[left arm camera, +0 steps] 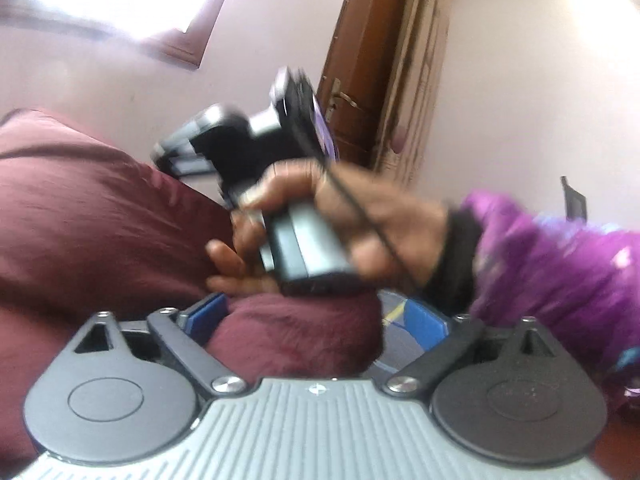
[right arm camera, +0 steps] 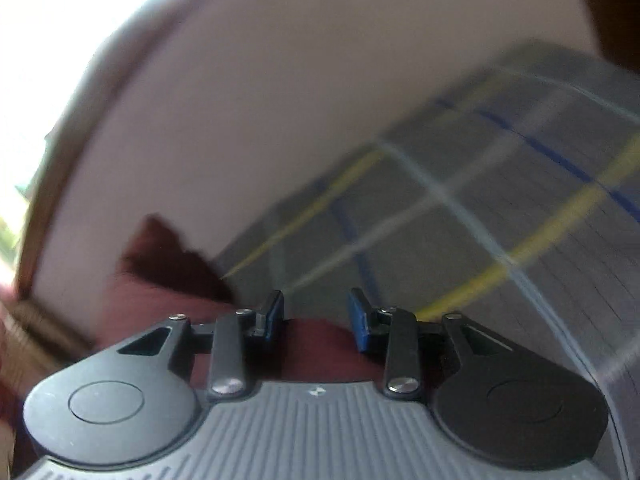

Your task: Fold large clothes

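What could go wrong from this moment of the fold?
The left gripper stands wide open around a bunched maroon fabric garment, so closing may catch a thick wad. The right gripper is open with cloth beneath it, gripping nothing. Both views are motion-blurred, so the grey checked bedsheet could get pinched.

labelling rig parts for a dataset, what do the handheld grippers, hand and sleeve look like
Each gripper, the left gripper and the right gripper, has a grey ribbed body, two round black discs, black linkage bars with silver screws and blue finger pads. The bare right hand emerges from a black cuff under a purple patterned sleeve; a thin black cable crosses it.
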The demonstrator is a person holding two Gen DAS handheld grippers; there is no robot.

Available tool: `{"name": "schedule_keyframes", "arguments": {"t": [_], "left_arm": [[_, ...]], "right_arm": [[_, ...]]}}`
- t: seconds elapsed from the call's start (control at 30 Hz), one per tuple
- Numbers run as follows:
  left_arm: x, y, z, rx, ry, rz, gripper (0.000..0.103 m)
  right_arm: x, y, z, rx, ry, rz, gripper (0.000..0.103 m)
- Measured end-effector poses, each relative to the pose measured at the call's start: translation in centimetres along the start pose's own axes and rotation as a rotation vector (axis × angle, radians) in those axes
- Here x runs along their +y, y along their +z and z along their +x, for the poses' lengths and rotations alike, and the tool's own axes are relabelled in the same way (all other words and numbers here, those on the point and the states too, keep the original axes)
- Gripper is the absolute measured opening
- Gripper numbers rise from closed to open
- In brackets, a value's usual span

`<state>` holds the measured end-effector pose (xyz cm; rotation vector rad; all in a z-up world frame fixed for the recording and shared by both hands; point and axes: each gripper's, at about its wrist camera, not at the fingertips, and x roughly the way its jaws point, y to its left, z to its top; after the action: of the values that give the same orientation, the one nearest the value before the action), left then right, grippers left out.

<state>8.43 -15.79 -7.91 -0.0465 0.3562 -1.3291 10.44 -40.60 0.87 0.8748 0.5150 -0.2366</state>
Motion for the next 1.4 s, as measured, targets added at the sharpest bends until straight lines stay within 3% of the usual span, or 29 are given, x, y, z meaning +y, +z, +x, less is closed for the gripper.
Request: {"name": "schedule_keyframes", "arguments": {"t": [0.07, 0.13, 0.2, 0.23, 0.37, 0.47, 0.6, 0.67, 0.87, 1.4], "left_arm": [[0.3, 0.7, -2.4, -0.032, -0.013, -0.048, 0.092], [0.7, 2.2, -4.4, -0.09, 0.027, -0.067, 0.093], [1.5, 4.4, -6.0, -0.163, 0.067, -0.073, 0.098], [2.1, 5.5, -6.3, -0.183, 0.095, -0.068, 0.099], [5.1, 9.4, -4.7, -0.156, 0.219, 0.006, 0.099], [7.4, 10.9, -2.4, -0.101, 0.244, 0.035, 0.099], [10.9, 9.9, 0.3, -0.031, 0.211, -0.119, 0.099], [11.6, 8.5, 0.5, -0.058, 0.222, -0.143, 0.099], [10.1, 6.6, 2.8, -0.024, 0.337, -0.022, 0.102], [13.9, 6.9, 7.5, 0.089, 0.364, -0.1, 0.103]], "right_arm": [[-2.1, -0.8, -0.6, -0.036, 0.024, 0.066, 0.053], [-2.9, -1.6, -1.0, -0.075, -0.012, 0.052, 0.065], [-3.4, -2.7, -1.6, -0.115, -0.026, 0.041, 0.069], [-3.5, -3.0, -1.9, -0.125, -0.045, 0.027, 0.077], [-2.6, -3.8, -2.8, -0.196, -0.143, -0.098, 0.078], [-1.3, -4.7, -3.2, -0.255, -0.201, -0.186, 0.077], [-0.2, -5.8, -3.2, -0.324, -0.257, -0.282, 0.077], [0.3, -6.2, -3.1, -0.346, -0.281, -0.318, 0.077], [1.3, -6.1, -1.2, -0.299, -0.356, -0.407, 0.077], [1.4, -5.2, 2.3, -0.174, -0.523, -0.454, 0.077]]}}
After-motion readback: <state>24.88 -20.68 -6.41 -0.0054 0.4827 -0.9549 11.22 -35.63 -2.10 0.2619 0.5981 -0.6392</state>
